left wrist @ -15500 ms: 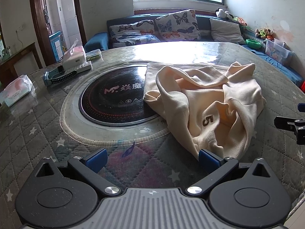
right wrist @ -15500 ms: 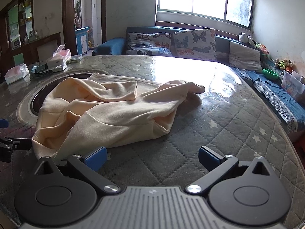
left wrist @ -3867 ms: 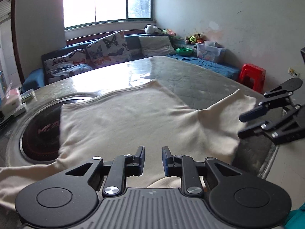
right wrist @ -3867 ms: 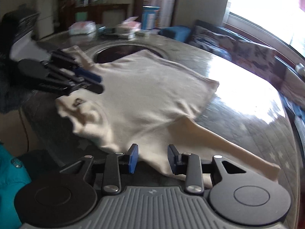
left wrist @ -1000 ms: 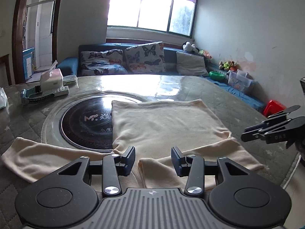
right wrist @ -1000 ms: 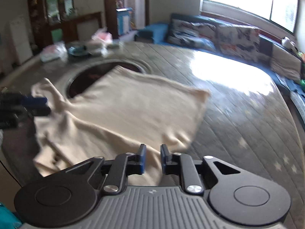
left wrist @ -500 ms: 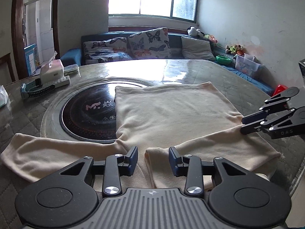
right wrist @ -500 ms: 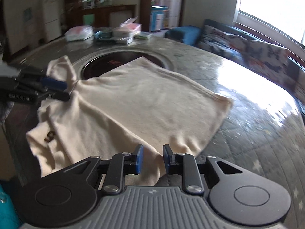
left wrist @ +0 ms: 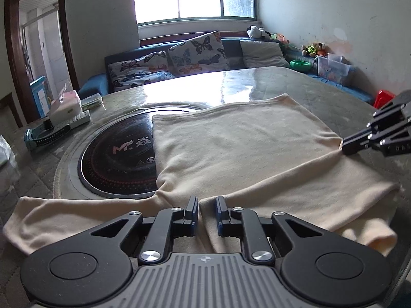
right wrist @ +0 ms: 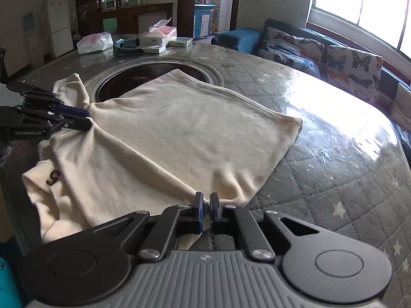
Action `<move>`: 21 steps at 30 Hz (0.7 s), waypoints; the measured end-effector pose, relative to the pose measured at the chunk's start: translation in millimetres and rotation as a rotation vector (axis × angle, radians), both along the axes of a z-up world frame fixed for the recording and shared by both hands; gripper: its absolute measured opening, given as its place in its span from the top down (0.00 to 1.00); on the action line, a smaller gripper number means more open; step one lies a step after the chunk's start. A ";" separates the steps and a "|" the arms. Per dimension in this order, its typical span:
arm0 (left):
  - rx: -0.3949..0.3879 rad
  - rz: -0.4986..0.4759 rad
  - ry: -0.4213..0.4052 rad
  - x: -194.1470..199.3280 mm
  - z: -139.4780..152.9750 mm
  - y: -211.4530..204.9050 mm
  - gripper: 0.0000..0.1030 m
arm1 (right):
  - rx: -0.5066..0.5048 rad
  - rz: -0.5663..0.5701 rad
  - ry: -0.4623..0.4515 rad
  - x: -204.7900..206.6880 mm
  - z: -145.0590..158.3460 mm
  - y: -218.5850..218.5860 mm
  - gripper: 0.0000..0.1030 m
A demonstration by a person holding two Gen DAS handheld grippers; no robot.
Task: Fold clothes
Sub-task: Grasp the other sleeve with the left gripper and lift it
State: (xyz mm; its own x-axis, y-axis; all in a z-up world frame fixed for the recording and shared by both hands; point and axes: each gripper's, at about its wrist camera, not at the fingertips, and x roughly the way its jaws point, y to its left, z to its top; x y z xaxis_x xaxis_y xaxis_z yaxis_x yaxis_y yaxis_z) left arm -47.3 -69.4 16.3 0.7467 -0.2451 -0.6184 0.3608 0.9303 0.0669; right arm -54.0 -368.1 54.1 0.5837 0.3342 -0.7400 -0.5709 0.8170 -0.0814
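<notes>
A cream sweatshirt [left wrist: 244, 138] lies spread on the round table, back side up, its near part doubled over in a band. My left gripper [left wrist: 206, 209] is shut on the cloth at the fold's left end, where a sleeve [left wrist: 64, 213] trails off to the left. My right gripper [right wrist: 206, 202] is shut on the fold's other end, and the sweatshirt [right wrist: 185, 128] runs taut from there to the left gripper [right wrist: 88, 119]. A brown "5" [right wrist: 52, 175] shows on the part hanging at the table edge. The right gripper [left wrist: 343, 148] also appears in the left wrist view.
The quilted table cover [right wrist: 334, 179] has a black round hob [left wrist: 115, 159] set in its middle, partly under the sweatshirt. Tissue boxes and small items [right wrist: 154, 38] stand at the far rim. A sofa with butterfly cushions [left wrist: 197, 54] lies beyond the table.
Both grippers' jaws have narrowed onto the cloth, and the fold line between them has drawn straight and taut. The left view has moved closer over the sweatshirt.
</notes>
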 end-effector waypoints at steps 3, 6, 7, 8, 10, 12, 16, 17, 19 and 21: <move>-0.001 0.010 -0.013 -6.4 5.0 5.9 0.84 | -0.004 -0.014 -0.008 -1.0 1.0 0.5 0.93; -0.049 0.016 -0.018 -12.1 13.5 16.5 0.84 | -0.010 0.000 -0.022 -5.1 6.2 6.7 0.90; -0.052 0.037 -0.016 -12.6 13.8 21.5 0.83 | -0.009 0.020 -0.027 -7.5 8.6 11.2 0.90; -0.053 0.059 -0.014 -12.9 14.0 26.6 0.82 | -0.006 0.039 -0.030 -9.6 10.5 15.4 0.89; -0.056 0.103 -0.011 -13.7 14.4 36.8 0.82 | 0.002 0.105 -0.029 -14.1 12.6 32.1 0.89; -0.059 0.147 -0.007 -14.4 14.8 47.0 0.82 | 0.011 0.179 -0.027 -18.8 14.4 51.2 0.90; -0.074 0.273 0.024 -9.7 13.0 74.3 0.79 | 0.016 0.285 -0.012 -20.8 8.0 87.8 0.90; -0.076 0.303 0.022 -8.8 13.3 80.9 0.78 | 0.018 0.309 -0.007 -20.7 6.1 96.6 0.90; -0.079 0.361 0.016 -7.1 14.1 94.1 0.73 | 0.022 0.353 -0.004 -22.0 3.5 113.0 0.90; -0.081 0.419 0.011 -5.3 15.0 107.2 0.67 | 0.032 0.392 0.002 -23.0 1.4 126.8 0.90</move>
State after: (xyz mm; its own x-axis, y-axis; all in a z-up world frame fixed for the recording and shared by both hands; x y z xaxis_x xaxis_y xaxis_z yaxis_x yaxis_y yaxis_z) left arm -52.7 37.8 31.2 0.7856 0.0298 -0.6181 -0.0494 0.9987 -0.0146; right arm -77.1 -241.3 55.5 0.4060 0.5542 -0.7266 -0.8400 0.5394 -0.0580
